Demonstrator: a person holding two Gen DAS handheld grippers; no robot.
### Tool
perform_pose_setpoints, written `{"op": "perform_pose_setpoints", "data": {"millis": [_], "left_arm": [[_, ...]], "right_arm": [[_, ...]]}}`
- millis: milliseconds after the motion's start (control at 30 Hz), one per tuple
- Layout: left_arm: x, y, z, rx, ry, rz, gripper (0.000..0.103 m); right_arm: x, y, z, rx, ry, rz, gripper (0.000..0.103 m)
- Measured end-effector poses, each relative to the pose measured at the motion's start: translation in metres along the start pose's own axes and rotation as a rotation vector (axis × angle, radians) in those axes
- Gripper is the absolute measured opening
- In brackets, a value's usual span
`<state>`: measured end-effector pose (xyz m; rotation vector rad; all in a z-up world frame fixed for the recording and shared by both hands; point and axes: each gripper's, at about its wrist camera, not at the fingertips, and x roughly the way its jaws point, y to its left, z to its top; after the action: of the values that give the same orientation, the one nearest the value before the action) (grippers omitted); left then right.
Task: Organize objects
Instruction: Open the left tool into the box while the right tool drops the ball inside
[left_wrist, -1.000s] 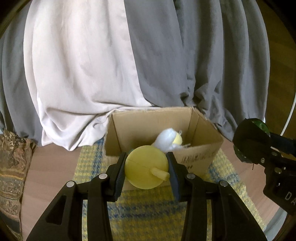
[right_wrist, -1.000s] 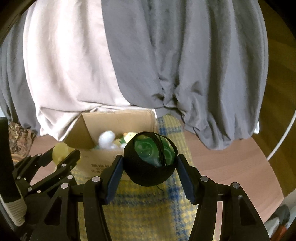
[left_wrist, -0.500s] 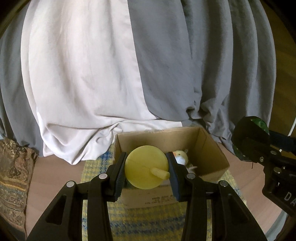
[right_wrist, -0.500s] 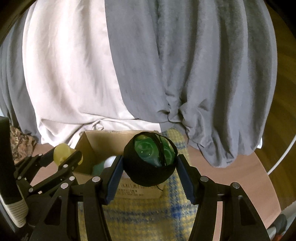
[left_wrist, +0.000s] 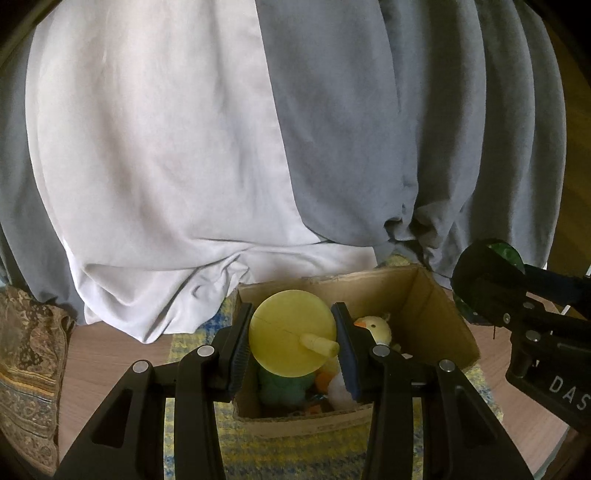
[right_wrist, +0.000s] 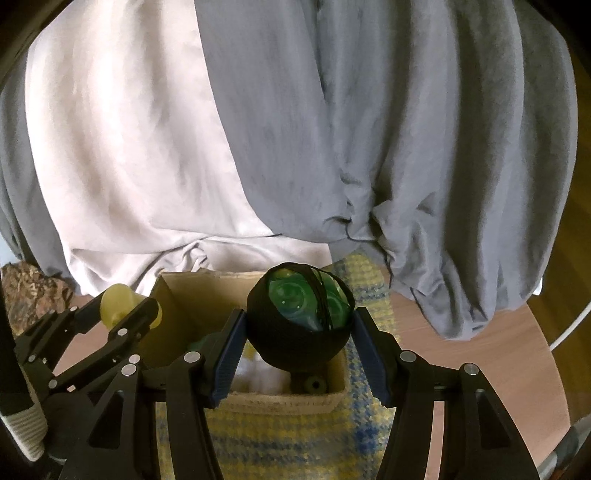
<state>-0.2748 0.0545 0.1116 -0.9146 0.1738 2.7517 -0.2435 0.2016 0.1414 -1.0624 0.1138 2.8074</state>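
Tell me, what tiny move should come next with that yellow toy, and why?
Probably open the left gripper and let the yellow toy drop. It hangs pinched between the fingers right over the open box, which already holds a plush duck and other soft toys. The right gripper, holding a black-and-green ball, could follow.
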Motion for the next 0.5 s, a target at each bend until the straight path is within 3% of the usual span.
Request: {"op": "perform_pose_setpoints", "data": {"millis": [500], "left_arm": [[0.031, 0.005, -0.003, -0.010, 0.056, -0.001, 0.042]], "right_arm": [[0.037, -0.005, 0.002, 0.017, 0.065, 0.029, 0.059]]}}
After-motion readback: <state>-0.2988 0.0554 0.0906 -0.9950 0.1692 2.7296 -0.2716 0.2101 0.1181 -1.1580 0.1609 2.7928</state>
